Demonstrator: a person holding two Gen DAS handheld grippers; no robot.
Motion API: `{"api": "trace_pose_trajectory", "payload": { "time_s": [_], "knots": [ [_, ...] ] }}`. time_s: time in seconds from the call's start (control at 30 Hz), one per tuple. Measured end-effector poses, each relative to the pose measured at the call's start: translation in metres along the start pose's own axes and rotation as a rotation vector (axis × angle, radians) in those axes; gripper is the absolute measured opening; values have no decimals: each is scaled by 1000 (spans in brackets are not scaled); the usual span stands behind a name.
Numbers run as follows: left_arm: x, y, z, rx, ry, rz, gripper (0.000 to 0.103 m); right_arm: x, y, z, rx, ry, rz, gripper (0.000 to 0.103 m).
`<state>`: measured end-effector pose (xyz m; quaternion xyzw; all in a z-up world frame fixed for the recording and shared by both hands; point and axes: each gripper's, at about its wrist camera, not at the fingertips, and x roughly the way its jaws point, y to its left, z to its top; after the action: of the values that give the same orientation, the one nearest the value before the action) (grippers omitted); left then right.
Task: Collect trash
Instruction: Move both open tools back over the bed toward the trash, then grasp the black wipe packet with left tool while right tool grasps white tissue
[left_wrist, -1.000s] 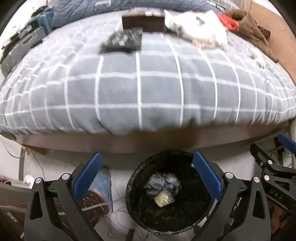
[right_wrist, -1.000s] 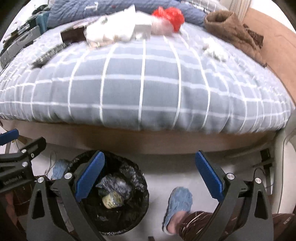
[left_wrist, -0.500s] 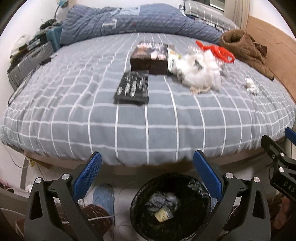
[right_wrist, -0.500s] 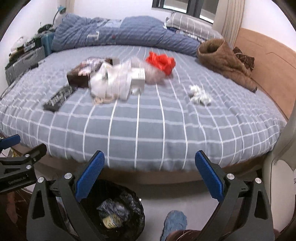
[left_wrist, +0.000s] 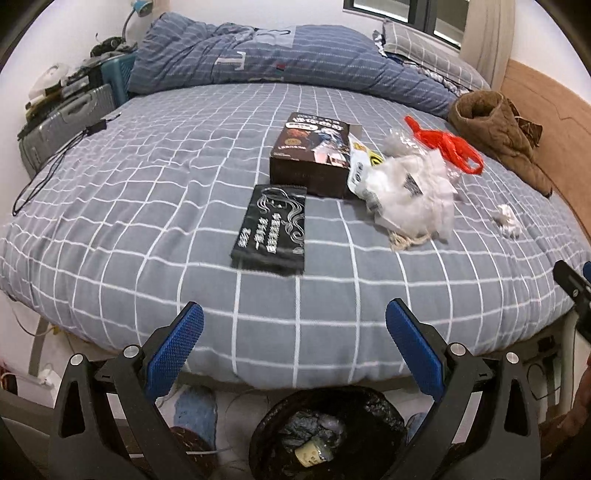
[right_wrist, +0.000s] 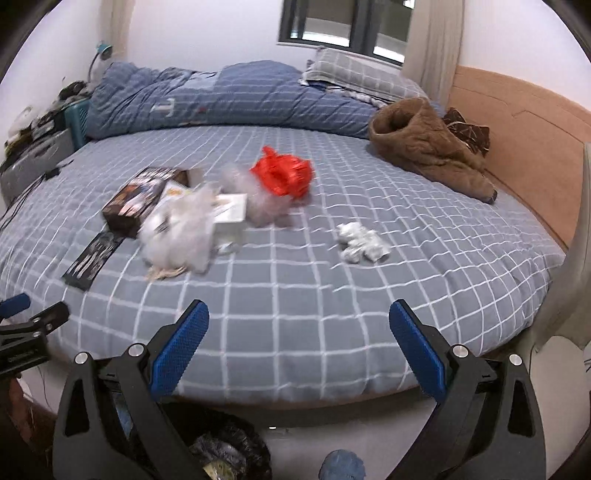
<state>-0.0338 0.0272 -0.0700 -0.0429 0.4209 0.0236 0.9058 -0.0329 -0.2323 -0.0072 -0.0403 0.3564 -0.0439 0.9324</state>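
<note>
Both empty, grippers gape above bin (left_wrist: 328, 435), facing bed (left_wrist: 184, 206).

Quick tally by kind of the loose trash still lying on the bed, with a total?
Cardboard box: 1, dark printed box
Flat packet: 1, black packet
Plastic bags: 3, white bag heap, red bag, clear bag (blurred)
Crumpled paper: 1, white wad
Total: 6
The heap may hide more.

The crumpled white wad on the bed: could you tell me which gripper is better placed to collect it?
Right, probably. The wad lies nearly ahead of the open right gripper; for the left gripper, also open, it sits far off to the side.
</note>
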Motion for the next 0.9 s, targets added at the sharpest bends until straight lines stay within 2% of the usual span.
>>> {"api": "trace_pose_trajectory", "payload": {
  "time_s": [0.2, 0.33, 0.67, 0.77, 0.9],
  "knots": [
    [16, 16, 24, -29, 5, -1, 97, 24, -22, 11, 21, 14, -6, 94],
    [26, 26, 38, -52, 26, -30, 96, 40, -27, 18, 19, 32, -15, 91],
    [54, 25, 61, 6, 25, 48, 96, 90, -45, 40, 19, 55, -29, 90],
    [62, 25, 67, 14, 38, 40, 96, 110, -56, 46, 40, 72, -37, 89],
    [72, 25, 71, 17, 60, 36, 96, 136, -68, 54, 62, 106, -32, 82]
  ]
}}
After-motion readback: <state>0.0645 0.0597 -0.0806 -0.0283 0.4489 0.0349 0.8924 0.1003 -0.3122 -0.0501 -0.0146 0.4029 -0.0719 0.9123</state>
